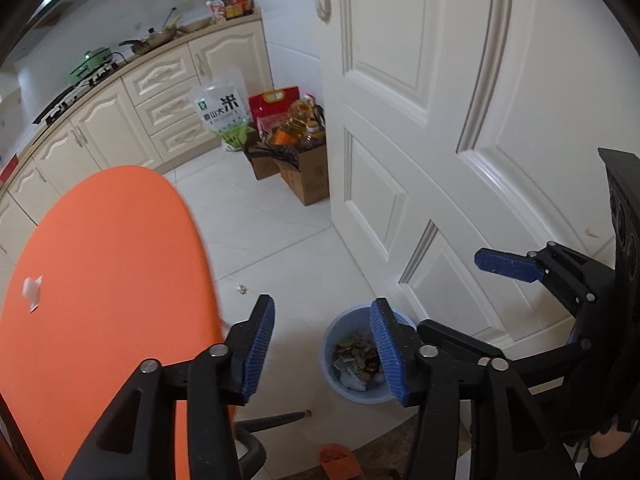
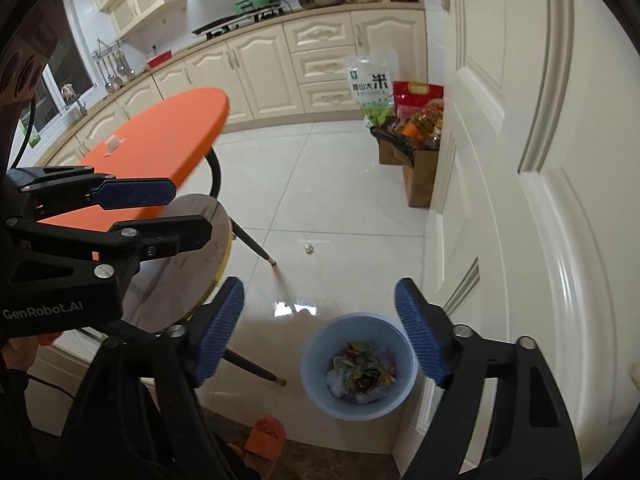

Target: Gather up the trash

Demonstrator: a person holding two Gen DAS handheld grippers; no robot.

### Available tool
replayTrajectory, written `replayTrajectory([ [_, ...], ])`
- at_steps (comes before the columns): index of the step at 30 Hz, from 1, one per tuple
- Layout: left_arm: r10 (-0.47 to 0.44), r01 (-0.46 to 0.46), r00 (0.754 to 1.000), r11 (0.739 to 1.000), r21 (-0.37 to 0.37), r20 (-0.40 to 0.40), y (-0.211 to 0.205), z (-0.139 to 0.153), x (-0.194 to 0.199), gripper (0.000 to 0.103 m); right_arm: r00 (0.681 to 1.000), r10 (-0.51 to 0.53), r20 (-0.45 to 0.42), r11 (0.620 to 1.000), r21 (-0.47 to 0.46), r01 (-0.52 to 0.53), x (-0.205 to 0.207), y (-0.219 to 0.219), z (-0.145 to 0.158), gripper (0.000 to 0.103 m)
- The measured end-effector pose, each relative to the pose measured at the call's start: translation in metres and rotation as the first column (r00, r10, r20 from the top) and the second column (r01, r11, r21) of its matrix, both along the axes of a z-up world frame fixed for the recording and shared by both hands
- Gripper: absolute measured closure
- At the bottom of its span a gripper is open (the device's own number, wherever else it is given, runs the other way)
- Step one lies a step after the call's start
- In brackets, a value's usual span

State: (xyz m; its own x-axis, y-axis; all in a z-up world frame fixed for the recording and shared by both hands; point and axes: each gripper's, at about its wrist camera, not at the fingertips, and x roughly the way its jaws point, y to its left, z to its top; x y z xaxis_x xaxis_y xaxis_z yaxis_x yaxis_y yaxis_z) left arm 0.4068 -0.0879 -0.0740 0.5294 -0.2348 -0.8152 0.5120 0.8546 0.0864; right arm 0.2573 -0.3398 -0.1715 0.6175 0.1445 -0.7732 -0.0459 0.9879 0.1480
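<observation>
A light blue trash bin point(image 1: 326, 354) point(image 2: 311, 360) stands on the white floor by the door, holding several wrappers and crumpled papers point(image 1: 356, 360) point(image 2: 362, 372). My left gripper point(image 1: 322, 320) hangs open above and just left of the bin with nothing between its blue pads; the right wrist view shows it point(image 2: 188, 212) at the left, over the tables. My right gripper point(image 2: 319, 292) stands wide open over the bin, empty, and appears at the right of the left wrist view point(image 1: 460, 292). A small crumpled scrap point(image 1: 241, 289) point(image 2: 308, 247) lies on the floor. A white scrap point(image 1: 32, 292) point(image 2: 112, 145) rests on the orange table point(image 1: 108, 280) point(image 2: 180, 120).
A white panelled door point(image 1: 480, 120) point(image 2: 520, 160) stands close on the right. A round dark side table point(image 2: 180, 276) with black legs sits beside the orange one. Cardboard boxes point(image 1: 304, 176) point(image 2: 420, 176) of groceries and a rice bag stand by the cabinets. An orange slipper point(image 2: 264, 436) lies near the bin.
</observation>
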Motion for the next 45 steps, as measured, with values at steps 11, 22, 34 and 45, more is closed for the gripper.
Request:
replayTrajectory([
  [11,0.119,-0.108,0.985,0.990,-0.092,0.126,0.113,0.057,-0.052,0.044,0.985,0.099,0.139,0.995,-0.034,-0.095,0.006,0.091,0.080,0.007],
  [22,0.316,-0.307,0.927,0.949,-0.075,0.200,0.236,0.080,-0.042,0.044,0.948,0.281,0.148,0.959,-0.067,-0.274,0.083,0.222,0.100,0.005],
  [34,0.415,-0.409,0.909,0.907,-0.095,0.041,0.296,0.027,0.095,0.046,0.948,0.311,0.068,0.950,0.003,-0.312,0.197,0.265,0.054,0.004],
  [45,0.433,-0.434,0.901,0.900,-0.036,-0.030,0.312,-0.005,0.174,0.083,0.956,0.289,0.048,0.956,0.044,-0.291,0.213,0.233,0.026,0.004],
])
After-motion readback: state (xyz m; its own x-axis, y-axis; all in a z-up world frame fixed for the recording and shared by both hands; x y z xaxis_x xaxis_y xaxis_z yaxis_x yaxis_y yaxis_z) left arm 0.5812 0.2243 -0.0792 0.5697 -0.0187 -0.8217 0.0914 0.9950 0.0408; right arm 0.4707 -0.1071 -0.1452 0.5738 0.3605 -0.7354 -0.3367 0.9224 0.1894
